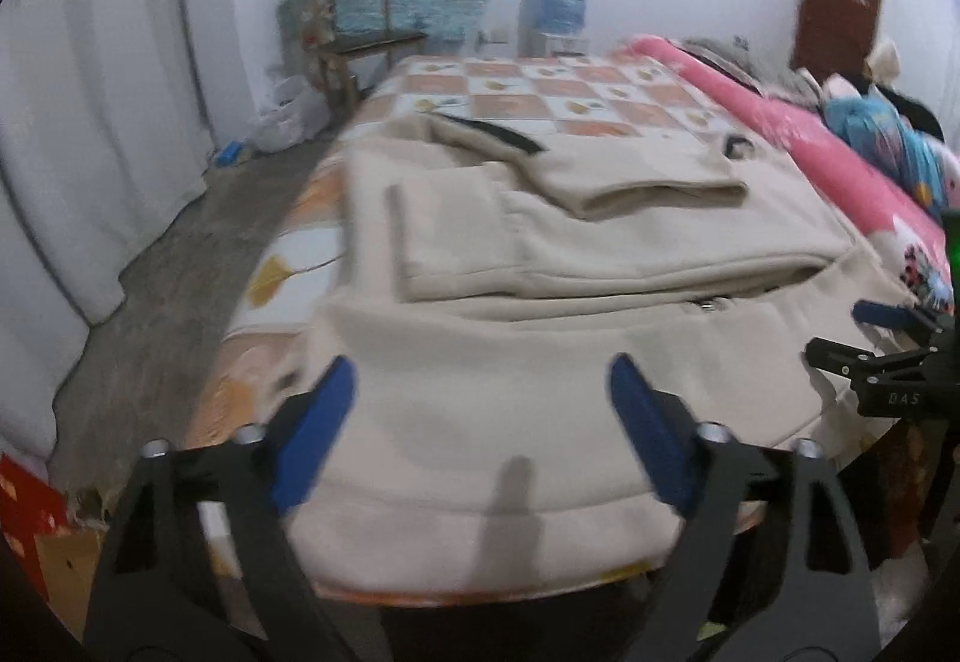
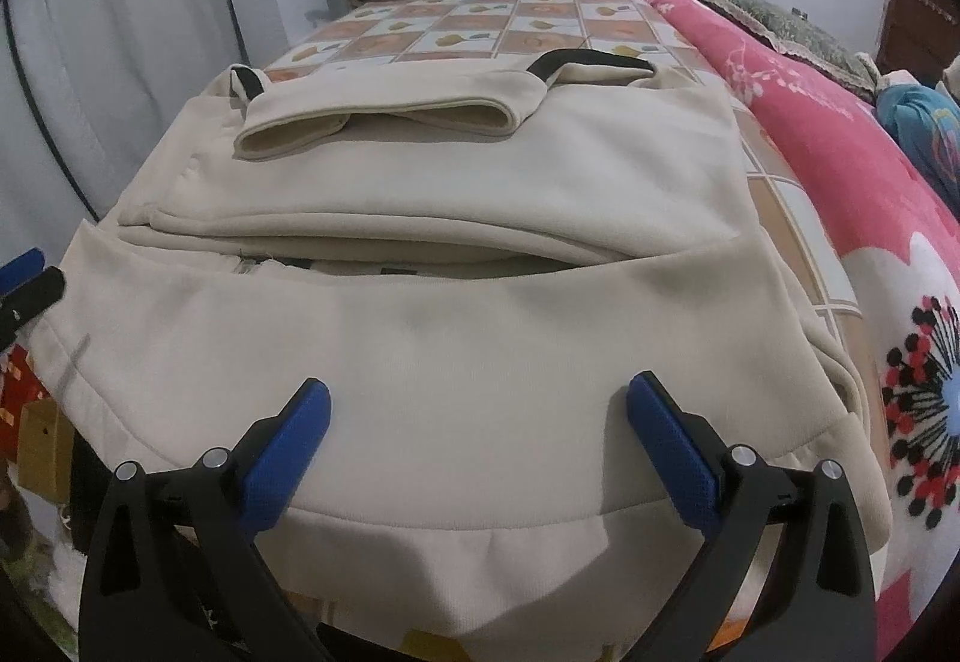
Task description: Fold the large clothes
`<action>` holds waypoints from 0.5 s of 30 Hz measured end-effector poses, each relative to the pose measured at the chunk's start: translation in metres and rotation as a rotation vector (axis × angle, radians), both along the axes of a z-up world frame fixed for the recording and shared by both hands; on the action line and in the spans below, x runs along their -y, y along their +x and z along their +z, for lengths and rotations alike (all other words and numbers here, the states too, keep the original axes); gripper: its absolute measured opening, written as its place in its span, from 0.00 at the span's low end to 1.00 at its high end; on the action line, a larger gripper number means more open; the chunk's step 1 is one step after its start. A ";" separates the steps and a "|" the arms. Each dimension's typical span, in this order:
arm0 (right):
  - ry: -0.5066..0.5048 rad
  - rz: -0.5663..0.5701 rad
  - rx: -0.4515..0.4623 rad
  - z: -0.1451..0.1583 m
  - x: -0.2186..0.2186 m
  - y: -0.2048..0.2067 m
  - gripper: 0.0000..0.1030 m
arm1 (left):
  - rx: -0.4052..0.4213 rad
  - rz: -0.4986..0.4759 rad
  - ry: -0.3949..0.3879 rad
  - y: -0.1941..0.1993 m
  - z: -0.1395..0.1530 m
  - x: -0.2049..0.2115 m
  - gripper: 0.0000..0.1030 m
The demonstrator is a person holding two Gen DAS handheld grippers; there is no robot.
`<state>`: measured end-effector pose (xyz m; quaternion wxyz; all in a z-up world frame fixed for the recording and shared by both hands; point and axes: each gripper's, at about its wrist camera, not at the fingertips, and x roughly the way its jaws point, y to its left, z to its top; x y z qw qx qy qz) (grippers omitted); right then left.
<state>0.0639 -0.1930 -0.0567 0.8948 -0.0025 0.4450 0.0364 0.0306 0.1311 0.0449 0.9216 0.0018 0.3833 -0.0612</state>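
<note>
A large cream jacket [image 1: 510, 314] [image 2: 450, 362] lies spread on the bed, its sleeves folded across the chest and its collar end away from me. Its near hem hangs slightly over the bed's front edge. My left gripper [image 1: 480, 368] hovers open just above the hem on the garment's left part, with only cloth below the blue pads. The right gripper [image 2: 480, 386] stands open the same way over the hem's right part. Each gripper shows at the edge of the other's view: the right gripper [image 1: 888, 338] at the right, the left gripper [image 2: 24, 278] at the left.
The bed's checkered orange-and-white sheet [image 1: 540, 86] [image 2: 480, 26] stretches beyond the jacket. A pink floral blanket [image 1: 810, 140] [image 2: 810, 92] runs along the right side. A white curtain [image 1: 90, 122], grey floor [image 1: 180, 242], a wooden chair [image 1: 360, 20] and a water bottle [image 1: 564, 2] stand at left and back.
</note>
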 end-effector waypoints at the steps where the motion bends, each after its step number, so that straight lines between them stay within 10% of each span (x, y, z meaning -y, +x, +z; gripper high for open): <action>1: 0.000 0.001 -0.002 0.000 0.000 0.001 0.94 | -0.010 0.011 -0.013 0.001 -0.001 -0.006 0.70; 15: -0.002 0.006 -0.019 0.001 0.000 0.004 0.94 | -0.157 0.138 -0.136 0.038 -0.036 -0.068 0.44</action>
